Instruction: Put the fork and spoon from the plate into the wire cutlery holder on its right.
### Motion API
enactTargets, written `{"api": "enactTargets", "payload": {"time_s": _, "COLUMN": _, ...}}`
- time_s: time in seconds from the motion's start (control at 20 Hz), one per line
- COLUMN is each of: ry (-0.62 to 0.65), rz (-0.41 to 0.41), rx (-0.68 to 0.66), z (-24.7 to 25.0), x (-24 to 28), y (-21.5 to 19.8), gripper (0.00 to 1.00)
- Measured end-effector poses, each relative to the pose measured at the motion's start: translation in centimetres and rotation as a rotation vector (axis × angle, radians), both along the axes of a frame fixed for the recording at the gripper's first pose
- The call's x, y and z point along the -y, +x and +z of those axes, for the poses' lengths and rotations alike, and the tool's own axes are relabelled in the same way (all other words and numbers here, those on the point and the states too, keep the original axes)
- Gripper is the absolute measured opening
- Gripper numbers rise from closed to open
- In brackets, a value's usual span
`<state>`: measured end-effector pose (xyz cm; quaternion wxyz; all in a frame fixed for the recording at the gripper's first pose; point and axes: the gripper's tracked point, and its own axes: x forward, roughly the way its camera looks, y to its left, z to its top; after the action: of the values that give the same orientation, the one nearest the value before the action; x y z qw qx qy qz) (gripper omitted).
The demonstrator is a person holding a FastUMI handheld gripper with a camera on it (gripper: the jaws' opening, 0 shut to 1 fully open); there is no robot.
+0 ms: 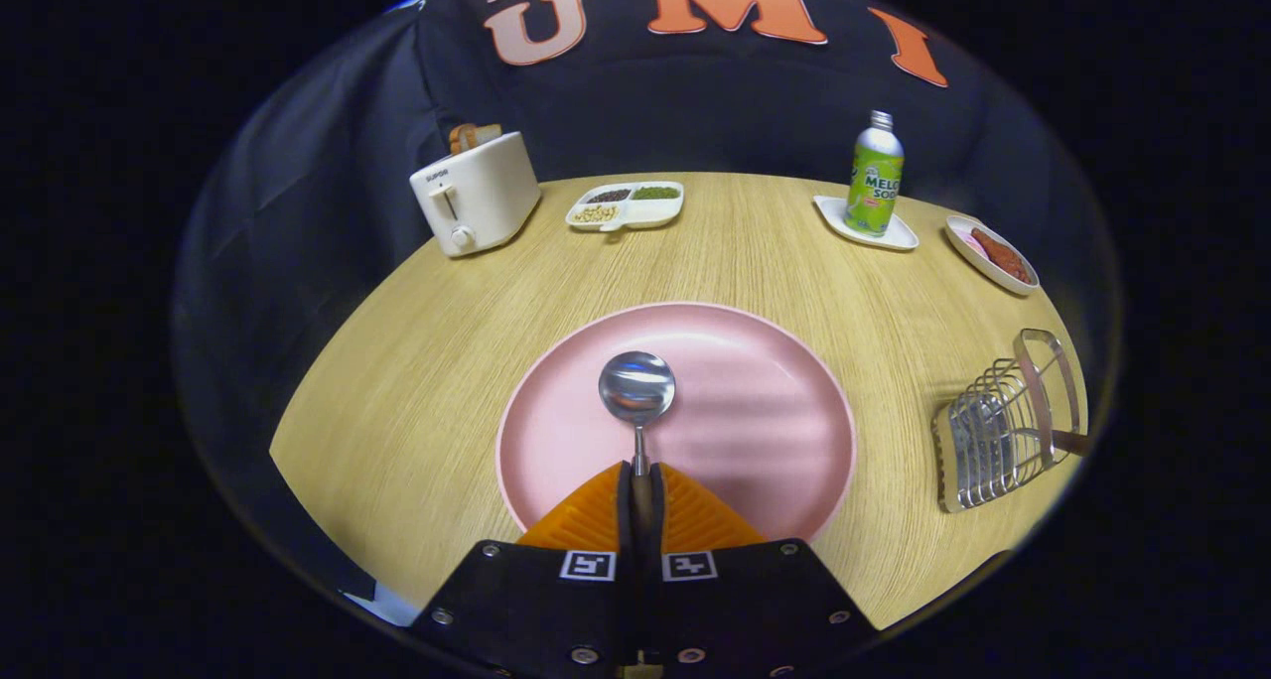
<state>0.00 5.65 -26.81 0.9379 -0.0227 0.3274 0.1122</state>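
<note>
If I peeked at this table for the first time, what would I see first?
A big pink plate sits right ahead of the tongs, which are shut on a shiny spoon whose bowl sticks out over the plate. To the plate's right stands the wire holder. Far back are a toaster and a green bottle.

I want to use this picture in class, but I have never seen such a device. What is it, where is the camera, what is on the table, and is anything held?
A person holds a tool with two-finger tongs; the camera rides on it, looking forward along the fingers. The tongs are shut on a spoon by its handle, over a pink plate. To the right lies a wire cutlery holder. Beyond, on the wooden table, stand a toaster, a snack tray, a green bottle and a dish.
</note>
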Motion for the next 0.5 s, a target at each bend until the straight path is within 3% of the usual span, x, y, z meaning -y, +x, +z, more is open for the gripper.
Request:
{"api": "enactTargets", "payload": {"time_s": 0.1, "ry": 0.010, "rz": -0.056, "rx": 0.031, "z": 2.2, "x": 1.4, "y": 0.2, "gripper": 0.03}}
{"api": "enactTargets", "payload": {"time_s": 0.3, "ry": -0.010, "rz": -0.027, "rx": 0.169, "z": 7.8, "x": 3.0, "y": 0.6, "gripper": 0.02}}
{"api": "enactTargets", "payload": {"time_s": 0.5, "ry": -0.093, "rz": -0.040, "rx": 0.162, "z": 11.2, "x": 6.3, "y": 0.3, "gripper": 0.02}}
